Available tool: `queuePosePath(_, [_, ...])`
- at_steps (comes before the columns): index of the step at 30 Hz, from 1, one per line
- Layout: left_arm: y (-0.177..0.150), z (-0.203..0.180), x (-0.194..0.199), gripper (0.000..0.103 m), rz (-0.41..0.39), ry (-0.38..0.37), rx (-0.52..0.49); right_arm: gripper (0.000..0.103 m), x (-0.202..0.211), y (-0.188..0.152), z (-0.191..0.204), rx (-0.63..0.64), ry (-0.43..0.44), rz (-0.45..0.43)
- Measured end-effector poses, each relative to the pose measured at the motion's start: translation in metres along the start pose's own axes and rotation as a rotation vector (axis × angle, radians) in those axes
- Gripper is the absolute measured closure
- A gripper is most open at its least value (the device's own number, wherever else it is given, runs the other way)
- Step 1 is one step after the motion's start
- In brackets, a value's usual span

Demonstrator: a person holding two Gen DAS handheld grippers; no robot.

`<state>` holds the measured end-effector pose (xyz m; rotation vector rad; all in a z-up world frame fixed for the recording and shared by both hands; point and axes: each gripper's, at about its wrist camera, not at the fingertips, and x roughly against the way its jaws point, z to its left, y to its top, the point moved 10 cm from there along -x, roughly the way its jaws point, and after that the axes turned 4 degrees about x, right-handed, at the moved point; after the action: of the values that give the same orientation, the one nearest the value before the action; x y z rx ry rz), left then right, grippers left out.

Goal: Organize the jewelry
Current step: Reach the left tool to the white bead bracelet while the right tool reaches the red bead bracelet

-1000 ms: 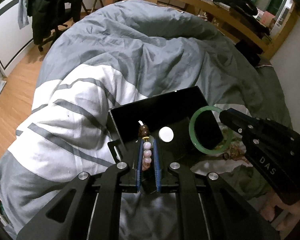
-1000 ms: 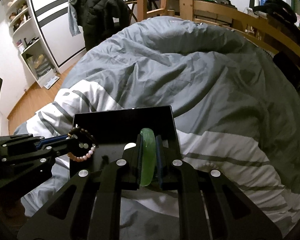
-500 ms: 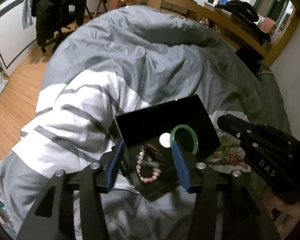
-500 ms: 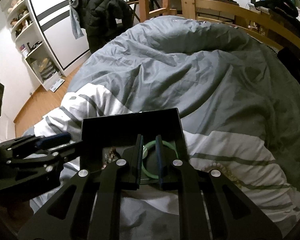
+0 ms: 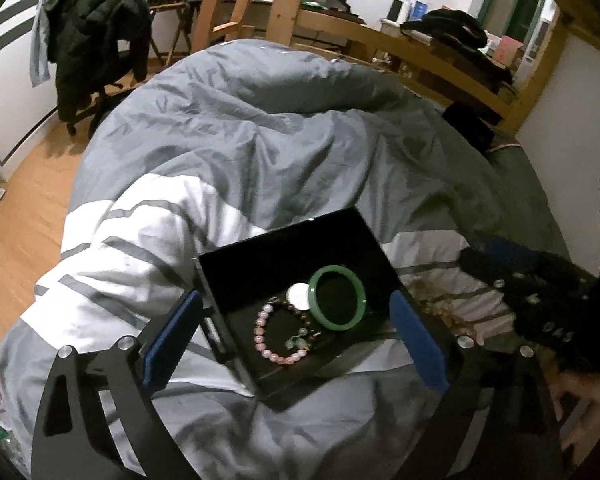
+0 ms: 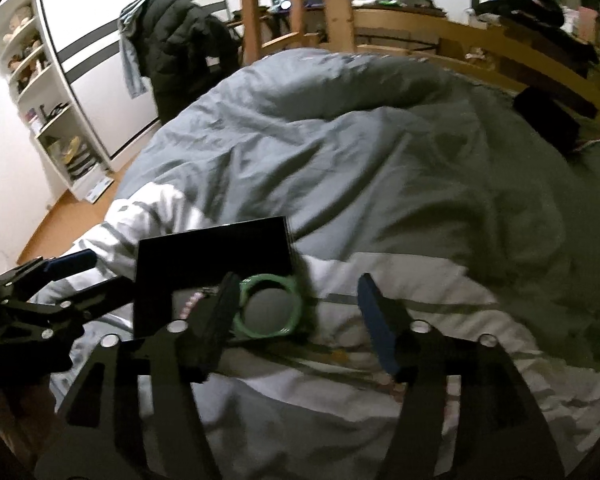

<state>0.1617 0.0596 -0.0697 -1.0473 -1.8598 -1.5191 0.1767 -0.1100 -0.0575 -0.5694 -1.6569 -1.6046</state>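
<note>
Both tools stood wide open, gripping nothing: left tool (image 5: 294, 338), right tool (image 6: 300, 316). Green bangle (image 5: 337, 298) and bead bracelet (image 5: 282, 334) lay inside the black box (image 5: 268, 256) on the duvet (image 5: 260, 140), bangle apparently touching bracelet; presumably placed there for storage.

1. Left gripper (image 5: 294, 338): was clamped on the bead bracelet (image 5: 278, 334) 1.0 s ago, now spread wide with nothing between the pads.
2. Bead bracelet now lies flat in the black box (image 5: 260, 268), just beside the green bangle (image 5: 337, 298).
3. Right gripper (image 6: 300, 320): was pinching the bangle edge-on, now wide open too.
4. Bangle went from upright in the right gripper to flat inside the box, next to the white disc (image 5: 298, 295).
5. Both grippers pulled back from the box; right wrist view is motion-blurred.
</note>
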Motion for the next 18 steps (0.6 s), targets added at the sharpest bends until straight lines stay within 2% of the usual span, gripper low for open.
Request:
queuePosePath(4, [-0.006,-0.027,-0.001,0.01,-0.006,-0.058,-0.043,0.036,0.021,-0.01,-0.034,-0.003,-0.055,-0.018])
queuePosePath(7, [-0.014,-0.052,-0.002,0.01,-0.02,-0.067,-0.105,0.036,0.029,-0.027,-0.061,-0.018,-0.081,-0.005])
queuePosePath(12, [-0.029,-0.088,-0.012,0.01,-0.022,-0.097,-0.166,0.036,0.032,-0.056,-0.086,-0.03,-0.103,0.014])
queuePosePath(18, [-0.048,-0.119,-0.028,0.01,-0.012,-0.113,-0.244,0.036,0.025,-0.085,-0.102,-0.046,-0.085,0.04])
